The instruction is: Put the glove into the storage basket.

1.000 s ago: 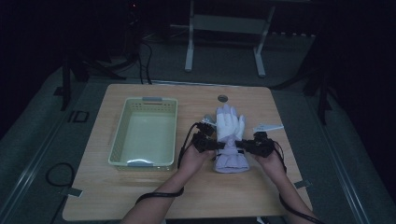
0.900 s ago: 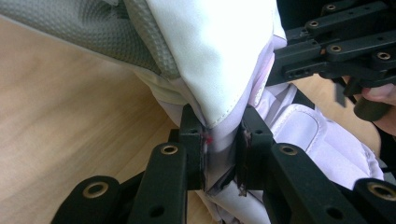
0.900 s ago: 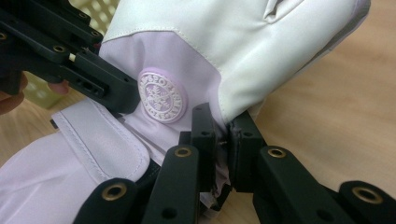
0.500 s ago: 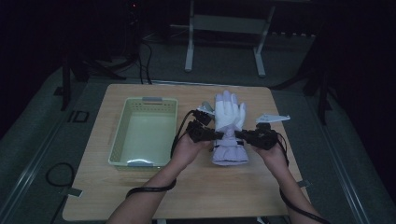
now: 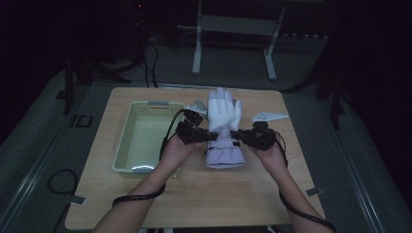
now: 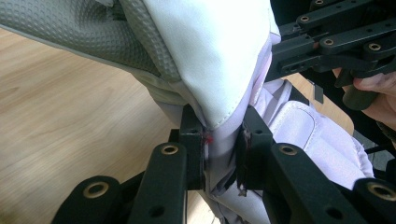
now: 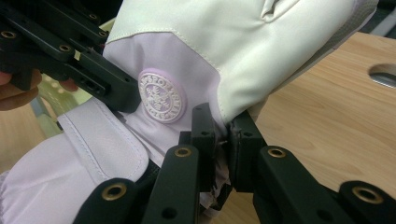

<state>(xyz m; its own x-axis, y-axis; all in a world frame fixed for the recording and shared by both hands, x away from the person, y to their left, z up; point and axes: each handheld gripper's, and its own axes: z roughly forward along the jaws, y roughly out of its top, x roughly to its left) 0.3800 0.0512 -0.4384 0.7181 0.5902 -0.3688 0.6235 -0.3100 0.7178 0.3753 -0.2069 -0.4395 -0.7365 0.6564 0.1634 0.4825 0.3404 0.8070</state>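
A pale lilac-and-white winter glove (image 5: 222,127) hangs over the middle of the wooden table (image 5: 204,194), fingers pointing to the far side, cuff toward the person. Compared with a second ago it has been raised from the tabletop and carried slightly farther, so it now seems ready to be moved, probably toward the light green basket (image 5: 127,145) just to its left. The left gripper (image 6: 223,149) is clamped nearly closed on the glove's left edge at the wrist; the right gripper (image 7: 223,140) pinches the opposite edge just as tightly, beside a round embroidered badge (image 7: 162,96). A small round metal thing lies on the table at the right gripper view's far edge.
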